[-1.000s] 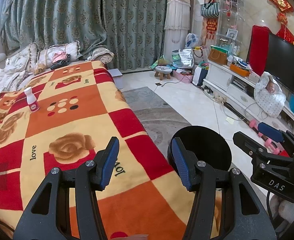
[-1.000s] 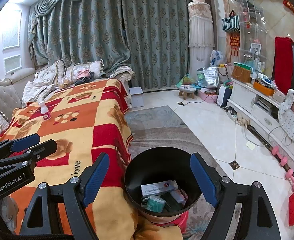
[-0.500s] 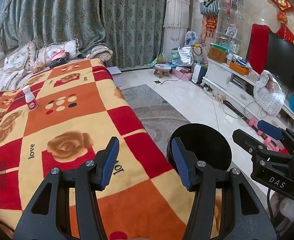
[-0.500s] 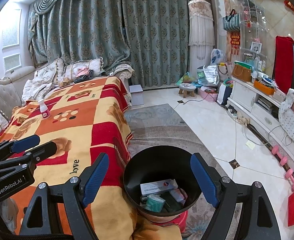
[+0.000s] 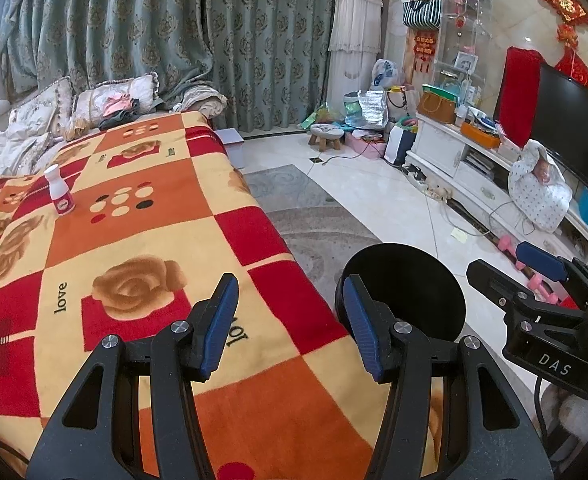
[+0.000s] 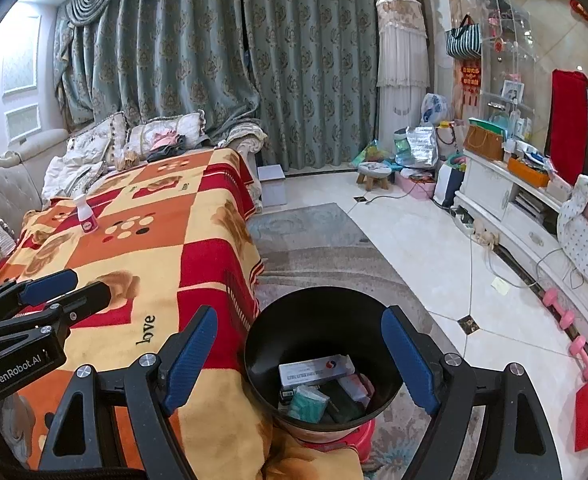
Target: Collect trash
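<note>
Left gripper (image 5: 289, 320) – jaws parted, nothing held | right gripper (image 6: 300, 360) – jaws wide, empty, above black bin (image 6: 322, 320) | small white bottle (image 5: 59, 195) – upright on blanket (image 5: 141, 220), far ahead and left of both | left hand nearer.

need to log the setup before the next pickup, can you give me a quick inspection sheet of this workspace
surface: sofa under an orange, red and yellow blanket, mostly bare.
job's things: small white bottle upright on the blanket's far end; black bin on the floor beside the sofa, boxes and packets inside.
clutter: cushions and folded clothes at the sofa's far end.
grippers: left hand-held gripper open, holding nothing; right hand-held gripper open above the bin, holding nothing.
cables: power strip and cords on the floor by the tv cabinet.
surroundings: curtains, small stool, pink dumbbells, bags.
</note>
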The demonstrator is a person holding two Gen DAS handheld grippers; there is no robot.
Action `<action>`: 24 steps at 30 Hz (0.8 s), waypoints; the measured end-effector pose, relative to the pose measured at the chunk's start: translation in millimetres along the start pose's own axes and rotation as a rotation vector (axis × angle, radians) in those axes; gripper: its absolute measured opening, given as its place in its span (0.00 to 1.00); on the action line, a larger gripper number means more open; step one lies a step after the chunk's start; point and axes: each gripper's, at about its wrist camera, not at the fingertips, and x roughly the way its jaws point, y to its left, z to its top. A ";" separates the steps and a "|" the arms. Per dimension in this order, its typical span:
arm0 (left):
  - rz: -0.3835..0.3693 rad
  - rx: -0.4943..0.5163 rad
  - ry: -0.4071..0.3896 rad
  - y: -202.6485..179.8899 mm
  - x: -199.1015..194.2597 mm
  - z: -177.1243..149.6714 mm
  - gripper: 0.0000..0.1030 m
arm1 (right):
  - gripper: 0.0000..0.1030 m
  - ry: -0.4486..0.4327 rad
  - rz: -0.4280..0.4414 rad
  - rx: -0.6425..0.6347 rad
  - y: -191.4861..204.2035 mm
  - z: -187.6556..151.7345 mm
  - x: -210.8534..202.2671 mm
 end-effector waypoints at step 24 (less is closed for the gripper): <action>-0.021 -0.003 0.019 -6.1 6.1 -1.6 0.52 | 0.80 0.012 0.000 -0.001 -4.7 -3.9 1.5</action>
